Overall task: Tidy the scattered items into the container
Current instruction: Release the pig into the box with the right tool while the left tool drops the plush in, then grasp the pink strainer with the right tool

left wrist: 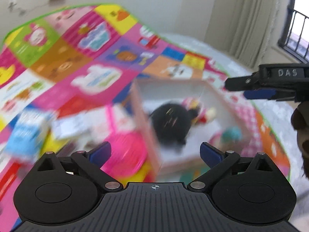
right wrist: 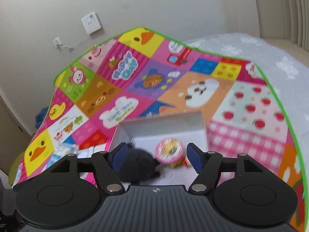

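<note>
Left gripper: my left gripper (left wrist: 155,152) stands wide open with nothing between its blue pads, hovering over the near wall of the box

Right gripper: my right gripper (right wrist: 157,158) is open too, nothing pinched; the black plush and the pink cup lie below the gap, not touched by the pads as far as I can tell

Container: a white box (right wrist: 164,121) with pale walls, sitting on the patchwork play mat (right wrist: 119,89), open at the top

Already inside: a black plush toy (left wrist: 170,121), a round pink-rimmed cup (right wrist: 169,149), a small red and yellow toy (left wrist: 204,114) beside it, and something teal (left wrist: 231,133) too blurred to name

Left outside: a blue and white carton (left wrist: 27,133) on the mat to the left of the box, a white packet (left wrist: 71,125) just beside it, and a bright pink round thing (left wrist: 125,150) close against the box's outer wall

Handling, carton: I judge it light and stiff-sided but crushable; I would take it across its narrow faces, mid-height, with a gentle squeeze

Handling, packet: probably thin and slippery; an edge pinch looks safest

Handling, pink thing: blur hides its shape, so I cannot pick a hold yet

Risk: nudging the light box sideways while reaching past its wall
</note>
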Action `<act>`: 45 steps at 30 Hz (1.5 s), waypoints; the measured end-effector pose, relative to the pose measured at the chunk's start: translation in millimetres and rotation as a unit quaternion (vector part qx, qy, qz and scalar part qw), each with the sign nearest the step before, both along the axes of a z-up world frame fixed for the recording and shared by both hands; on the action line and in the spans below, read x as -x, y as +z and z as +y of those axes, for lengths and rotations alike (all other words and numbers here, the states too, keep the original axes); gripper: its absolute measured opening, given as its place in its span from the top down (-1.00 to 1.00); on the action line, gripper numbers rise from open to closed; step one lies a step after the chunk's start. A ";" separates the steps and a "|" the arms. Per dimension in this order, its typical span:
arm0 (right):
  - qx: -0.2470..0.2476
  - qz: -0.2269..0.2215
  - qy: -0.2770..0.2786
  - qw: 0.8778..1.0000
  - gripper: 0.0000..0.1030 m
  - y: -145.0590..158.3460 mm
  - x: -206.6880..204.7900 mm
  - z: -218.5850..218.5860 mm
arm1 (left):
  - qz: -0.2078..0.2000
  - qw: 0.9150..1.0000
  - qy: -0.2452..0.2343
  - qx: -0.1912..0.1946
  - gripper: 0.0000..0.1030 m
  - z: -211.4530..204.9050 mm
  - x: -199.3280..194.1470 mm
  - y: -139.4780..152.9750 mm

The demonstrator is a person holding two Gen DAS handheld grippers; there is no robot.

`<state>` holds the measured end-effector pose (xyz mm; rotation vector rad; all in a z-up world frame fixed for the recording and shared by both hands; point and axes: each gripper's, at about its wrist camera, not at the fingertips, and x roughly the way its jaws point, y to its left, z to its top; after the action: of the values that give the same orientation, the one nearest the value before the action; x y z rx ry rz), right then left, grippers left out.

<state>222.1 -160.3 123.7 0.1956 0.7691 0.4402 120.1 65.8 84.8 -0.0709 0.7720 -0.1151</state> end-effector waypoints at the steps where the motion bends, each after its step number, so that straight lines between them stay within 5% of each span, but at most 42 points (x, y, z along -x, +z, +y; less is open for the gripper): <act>1: 0.003 0.007 0.005 1.000 -0.38 -2.8 7.7 3.8 | 0.007 1.000 0.008 -0.009 -0.98 8.4 12.0 0.8; 6: 0.029 0.039 0.045 0.998 -0.39 -15.3 47.6 36.6 | 0.017 0.992 0.120 -0.020 -0.99 65.2 66.4 9.7; 13: 0.081 0.054 0.121 0.988 -0.40 -20.9 90.1 105.3 | -0.030 0.953 0.298 0.034 -1.00 147.3 91.2 15.3; 20: 0.180 -0.012 0.175 0.968 -0.40 -18.8 105.6 171.4 | -0.080 0.924 0.372 -0.030 -1.00 172.6 86.1 11.7; 23: 0.235 -0.044 0.189 0.952 -0.40 -30.8 101.4 199.4 | -0.099 0.913 0.396 -0.016 -1.00 187.8 88.8 9.2; 28: 0.331 -0.105 0.193 0.918 -0.38 -59.3 80.1 242.6 | -0.085 0.915 0.393 0.035 -1.00 205.8 86.2 -1.8; 34: 0.366 -0.086 0.196 0.906 -0.38 -81.4 46.9 264.4 | -0.059 0.916 0.391 0.069 -1.00 216.6 81.8 -12.5; 37: 0.390 -0.089 0.201 0.894 -0.16 -87.6 43.9 266.9 | -0.059 0.902 0.418 0.090 -1.00 231.1 87.6 -13.8; 42: 0.372 -0.104 0.216 0.896 -0.12 -74.3 60.6 261.8 | -0.042 0.871 0.474 0.125 -1.00 253.8 98.8 -21.3; 45: 0.337 -0.118 0.239 0.903 -0.12 -58.1 85.0 262.1 | -0.045 0.865 0.484 0.126 -1.00 257.2 103.4 -20.1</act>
<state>137.1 101.7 65.6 -0.7021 0.6847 0.6193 16.7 323.0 64.7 -0.6901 0.5502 0.7400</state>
